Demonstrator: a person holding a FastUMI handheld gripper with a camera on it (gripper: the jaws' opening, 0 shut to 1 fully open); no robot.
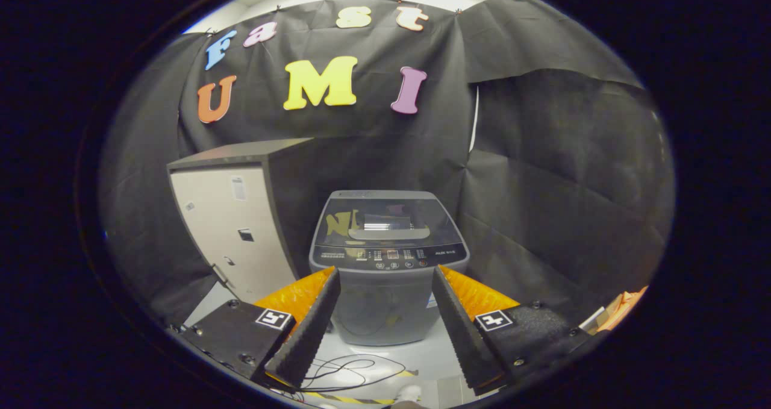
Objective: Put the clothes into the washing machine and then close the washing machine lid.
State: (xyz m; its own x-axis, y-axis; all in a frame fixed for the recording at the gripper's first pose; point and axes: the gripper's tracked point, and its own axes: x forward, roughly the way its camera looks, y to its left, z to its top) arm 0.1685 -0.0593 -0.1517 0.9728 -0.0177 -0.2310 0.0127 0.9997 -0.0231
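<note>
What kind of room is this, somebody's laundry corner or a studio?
Probably a staged recording booth, not a home: black cloth wall all round, a top-loading washing machine beside a beige cabinet, loose cables on the floor. The open gripper holds nothing.

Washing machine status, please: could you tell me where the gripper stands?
Gripper open, empty. Washing machine beyond the fingers, lid down. Cables on the floor in between.

Washing machine [388, 264]: grey plastic body, apparently matt, with glossy, reflective lid [385, 219]. Gripper [385, 294] fingers [313, 324]: matt black, ribbed inner pads, orange backs. Cabinet [232, 228]: smooth beige door.
</note>
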